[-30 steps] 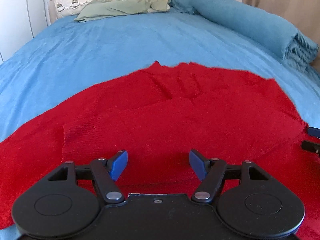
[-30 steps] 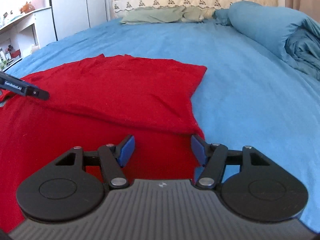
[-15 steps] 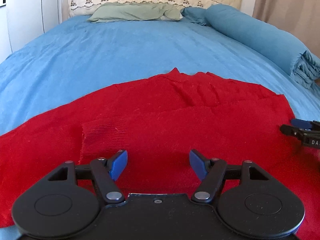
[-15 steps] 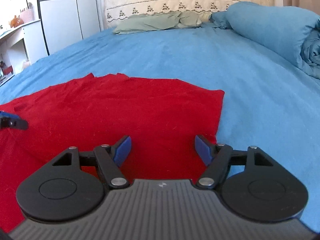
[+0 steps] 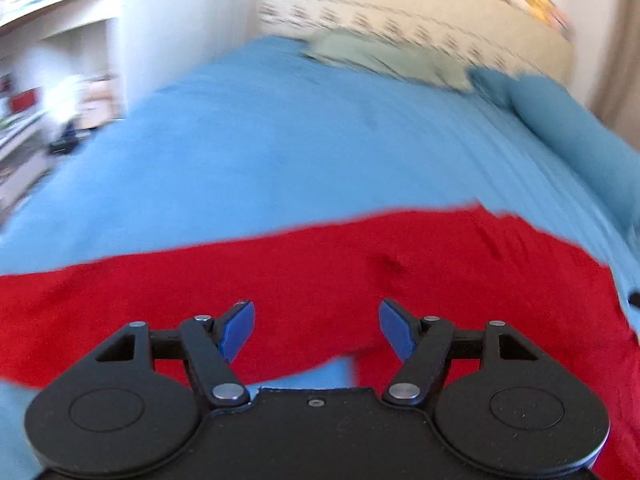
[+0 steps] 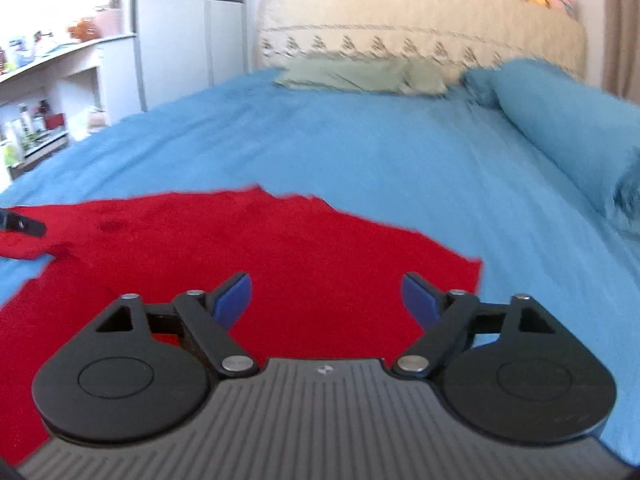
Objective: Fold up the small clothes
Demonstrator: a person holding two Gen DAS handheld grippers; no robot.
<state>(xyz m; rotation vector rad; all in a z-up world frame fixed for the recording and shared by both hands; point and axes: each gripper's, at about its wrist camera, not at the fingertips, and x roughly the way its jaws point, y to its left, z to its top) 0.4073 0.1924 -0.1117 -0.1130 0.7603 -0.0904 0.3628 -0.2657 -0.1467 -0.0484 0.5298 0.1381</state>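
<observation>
While both tools (image 5: 316, 328) (image 6: 326, 300) gape empty, the fuzzy red garment (image 6: 280, 256) lies flat.

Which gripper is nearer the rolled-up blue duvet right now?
Right. The right gripper, jaws just opened with nothing between, hovers over the red garment's edge facing the rolled-up blue duvet. The left gripper, likewise opened wider, hovers farther away.

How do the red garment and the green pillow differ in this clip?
The red garment lies spread flat on the blue sheet near both claws; the green pillow sits far off against the cream headboard. The garment is vivid red and wide, the pillow pale green and narrower in view. Both rest on the same bed, untouched.
</observation>
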